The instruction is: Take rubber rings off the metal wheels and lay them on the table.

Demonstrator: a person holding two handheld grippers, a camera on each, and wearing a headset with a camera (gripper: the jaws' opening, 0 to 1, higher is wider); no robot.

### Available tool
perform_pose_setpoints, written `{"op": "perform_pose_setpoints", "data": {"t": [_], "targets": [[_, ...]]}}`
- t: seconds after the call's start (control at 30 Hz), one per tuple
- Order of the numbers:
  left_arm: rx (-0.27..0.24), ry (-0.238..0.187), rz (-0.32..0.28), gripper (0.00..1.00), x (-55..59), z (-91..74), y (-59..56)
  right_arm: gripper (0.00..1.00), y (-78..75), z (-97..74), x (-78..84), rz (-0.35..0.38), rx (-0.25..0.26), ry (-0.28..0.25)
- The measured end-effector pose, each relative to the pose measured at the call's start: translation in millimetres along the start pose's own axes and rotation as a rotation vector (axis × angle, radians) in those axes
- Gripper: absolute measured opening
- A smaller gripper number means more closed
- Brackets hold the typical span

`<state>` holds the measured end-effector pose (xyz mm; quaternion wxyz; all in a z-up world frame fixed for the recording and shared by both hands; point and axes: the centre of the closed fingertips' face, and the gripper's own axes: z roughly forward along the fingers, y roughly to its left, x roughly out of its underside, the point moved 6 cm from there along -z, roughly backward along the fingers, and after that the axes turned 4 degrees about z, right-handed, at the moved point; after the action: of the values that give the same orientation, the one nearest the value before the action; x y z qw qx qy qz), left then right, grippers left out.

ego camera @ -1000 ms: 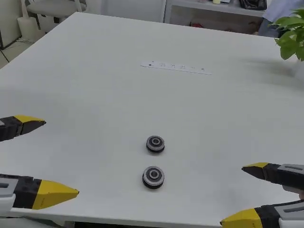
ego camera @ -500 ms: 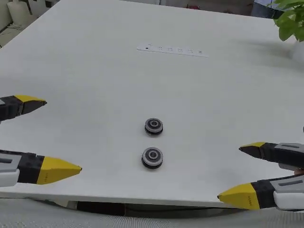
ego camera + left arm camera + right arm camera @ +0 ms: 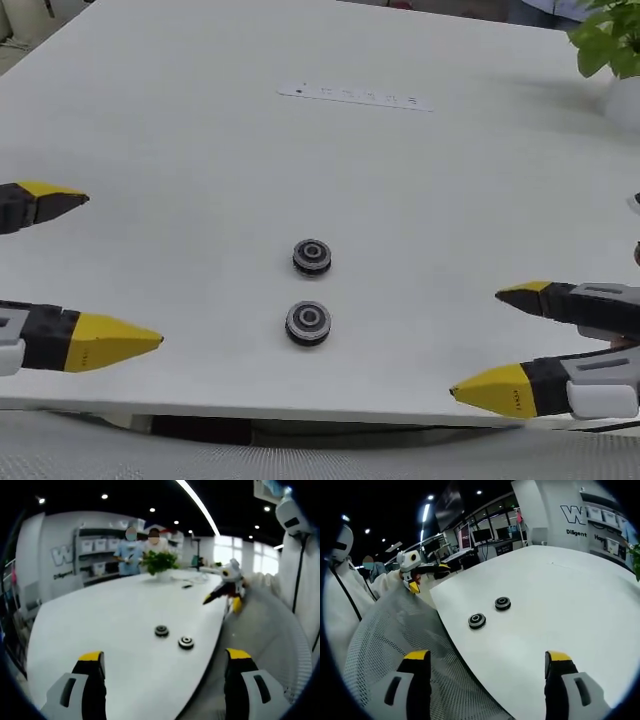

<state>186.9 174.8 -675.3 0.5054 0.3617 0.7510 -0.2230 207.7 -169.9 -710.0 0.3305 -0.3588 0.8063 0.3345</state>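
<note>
Note: you are reading a large letter "W" on the back wall, with the word "Diligent" printed beneath; both are also showing in the left gripper view.

The table is plain white, as is the power strip. The nearer wheel and the farther wheel are silver-grey metal ringed in black rubber. The left gripper and right gripper are black with yellow tips, and the plant is green.

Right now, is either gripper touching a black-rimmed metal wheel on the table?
No, the near wheel and far wheel lie clear of the left gripper and right gripper.
</note>
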Motion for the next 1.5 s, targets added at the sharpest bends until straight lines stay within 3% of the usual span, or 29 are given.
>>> {"op": "perform_pose_setpoints", "data": {"t": [0.43, 0.83, 1.1, 1.27, 1.5], "targets": [[0.042, 0.03, 0.057, 1.0, -2.8, 1.3, 0.7, 0.87, -1.1, -5.1, -9.4, -0.021, 0.006, -0.034], [0.059, 0.001, 0.112, 1.0, -18.5, 4.0, 2.7, 0.83, -0.8, -4.5, -24.1, -0.069, -0.008, -0.055], [0.097, -0.007, 0.153, 1.0, -25.9, 12.2, -2.7, 0.81, 0.2, -3.9, -30.9, -0.102, -0.032, -0.055], [0.133, 0.016, 0.187, 1.0, -25.0, 19.2, -7.6, 0.81, 1.5, -1.8, -33.3, -0.131, -0.044, -0.038], [0.15, 0.001, 0.217, 1.0, -28.6, 30.0, -10.5, 0.78, 5.1, 4.7, -39.1, -0.175, -0.07, -0.033]]}}
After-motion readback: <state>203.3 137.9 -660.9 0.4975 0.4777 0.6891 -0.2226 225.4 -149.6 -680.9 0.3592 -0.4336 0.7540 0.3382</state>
